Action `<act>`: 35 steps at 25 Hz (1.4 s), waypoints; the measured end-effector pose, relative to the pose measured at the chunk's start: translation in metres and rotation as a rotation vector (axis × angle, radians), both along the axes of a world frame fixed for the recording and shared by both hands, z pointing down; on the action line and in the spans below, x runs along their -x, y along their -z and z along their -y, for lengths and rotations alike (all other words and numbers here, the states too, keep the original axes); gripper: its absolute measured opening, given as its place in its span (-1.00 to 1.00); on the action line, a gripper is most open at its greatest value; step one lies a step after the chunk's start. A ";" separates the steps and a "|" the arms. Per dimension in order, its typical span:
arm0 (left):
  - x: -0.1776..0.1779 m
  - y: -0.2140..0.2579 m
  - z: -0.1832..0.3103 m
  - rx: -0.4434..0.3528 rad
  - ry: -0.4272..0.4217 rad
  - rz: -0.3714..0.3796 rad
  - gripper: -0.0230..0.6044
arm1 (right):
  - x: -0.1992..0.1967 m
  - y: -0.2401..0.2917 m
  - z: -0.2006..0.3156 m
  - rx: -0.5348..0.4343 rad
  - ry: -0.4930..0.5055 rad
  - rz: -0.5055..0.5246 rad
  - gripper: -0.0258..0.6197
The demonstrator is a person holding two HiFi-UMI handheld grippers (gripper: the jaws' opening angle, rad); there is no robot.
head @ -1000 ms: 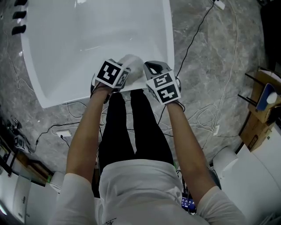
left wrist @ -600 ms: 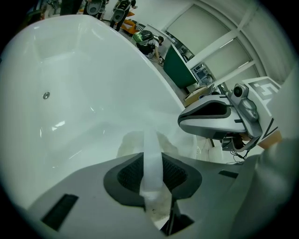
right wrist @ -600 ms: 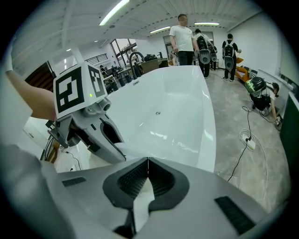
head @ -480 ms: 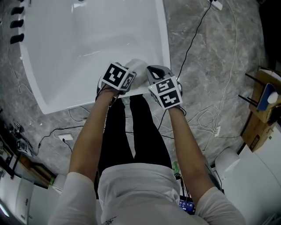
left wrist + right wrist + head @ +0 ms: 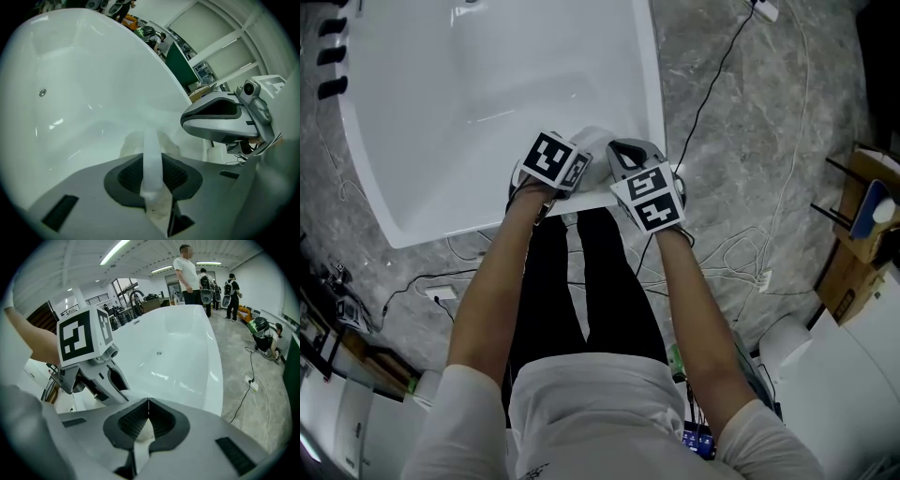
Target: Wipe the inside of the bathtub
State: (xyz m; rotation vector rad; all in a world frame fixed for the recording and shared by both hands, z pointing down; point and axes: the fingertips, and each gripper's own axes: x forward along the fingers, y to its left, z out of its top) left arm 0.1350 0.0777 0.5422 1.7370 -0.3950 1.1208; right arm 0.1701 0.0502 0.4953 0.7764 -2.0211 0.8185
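Grey stone floor [image 5: 750,141] with thin wires [image 5: 712,84] on it lies all around one big white bathtub [image 5: 487,94]. One person stands at the near end of the tub, in a white top and black trousers. Two bare arms reach out and down, side by side. The left arm [image 5: 492,281] and the right arm [image 5: 689,291] are both almost straight. Each hand holds one pair of tongs, so that makes two. Each pair has one cube with black and white squares on top.

The left tongs [image 5: 152,161] and the right tongs [image 5: 148,401] are very close to each other, just over the near rim of the tub. One white cloth [image 5: 592,141] sits between them, at that rim. The left tongs are squeezed onto a strip of the cloth. The right tongs are pressed together too, with a bit of the cloth pinched inside.

One small round metal button [image 5: 159,353] shows on the tub's inner wall. Far behind the tub stand a few people [image 5: 187,273].
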 end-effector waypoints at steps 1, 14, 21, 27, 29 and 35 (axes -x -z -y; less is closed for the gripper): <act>0.000 -0.001 0.000 0.002 0.004 -0.001 -0.60 | 0.001 -0.001 0.000 0.001 0.003 0.000 -0.86; 0.004 -0.031 0.009 0.027 0.035 0.017 -0.60 | 0.013 -0.006 0.012 -0.035 0.072 -0.018 -0.86; 0.007 -0.045 0.014 0.033 0.050 0.008 -0.60 | 0.022 -0.015 0.020 -0.045 0.054 -0.005 -0.86; 0.022 -0.055 0.016 0.043 0.057 -0.003 -0.60 | 0.035 -0.030 0.022 -0.019 0.047 -0.014 -0.86; 0.024 -0.058 0.015 0.051 0.064 -0.016 -0.60 | 0.036 -0.036 0.020 -0.002 0.021 -0.009 -0.86; 0.025 -0.071 0.021 0.053 0.051 -0.021 -0.60 | 0.036 -0.051 0.020 0.019 0.007 -0.027 -0.86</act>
